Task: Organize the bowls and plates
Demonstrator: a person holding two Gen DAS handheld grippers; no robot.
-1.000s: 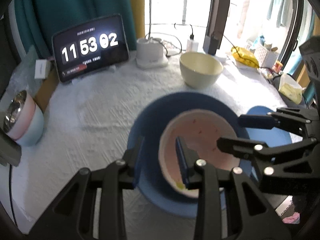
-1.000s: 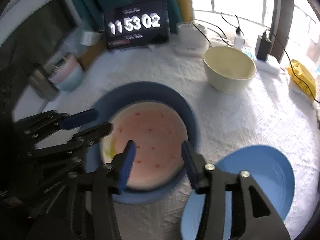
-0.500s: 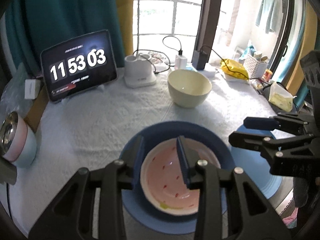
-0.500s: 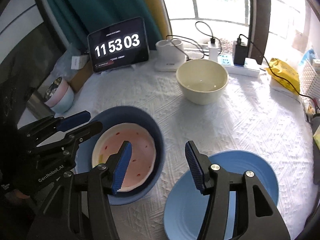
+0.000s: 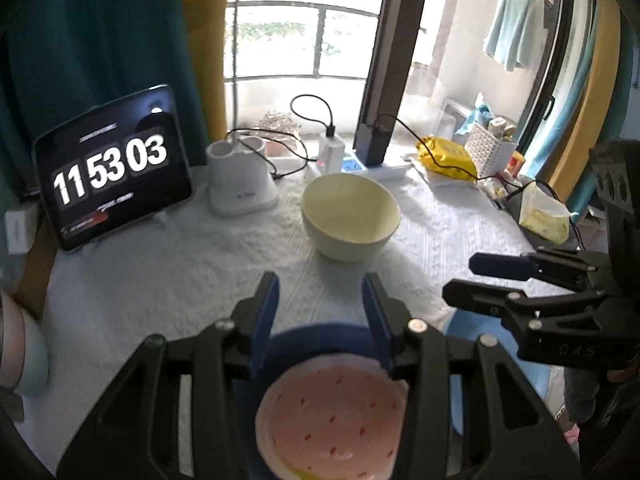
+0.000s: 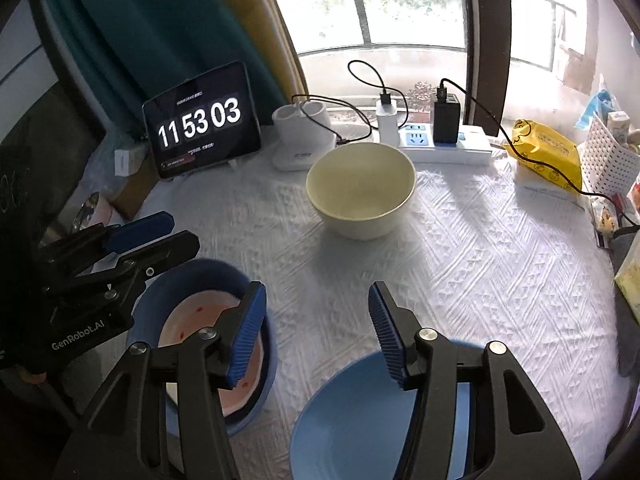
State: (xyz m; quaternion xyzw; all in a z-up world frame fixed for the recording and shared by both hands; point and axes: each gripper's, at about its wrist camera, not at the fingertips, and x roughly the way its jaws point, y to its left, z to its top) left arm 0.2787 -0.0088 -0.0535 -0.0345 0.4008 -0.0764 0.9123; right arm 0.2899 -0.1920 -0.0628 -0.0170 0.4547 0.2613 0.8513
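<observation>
Right now both tools hold nothing. The left gripper and the right gripper have their jaws wide. Low in the frame, the pink plate sits in the dark blue bowl. The cream bowl waits mid-frame on the worktop. A crooked grab on its smooth rim could tip it.

Bare white tablecloth stretches between the cream bowl and the light blue plate, leaving a wide lane. Behind the bowl, the tablet clock, white charging stand and power strip with trailing cables crowd the far edge. The yellow packet and white basket close off the right.
</observation>
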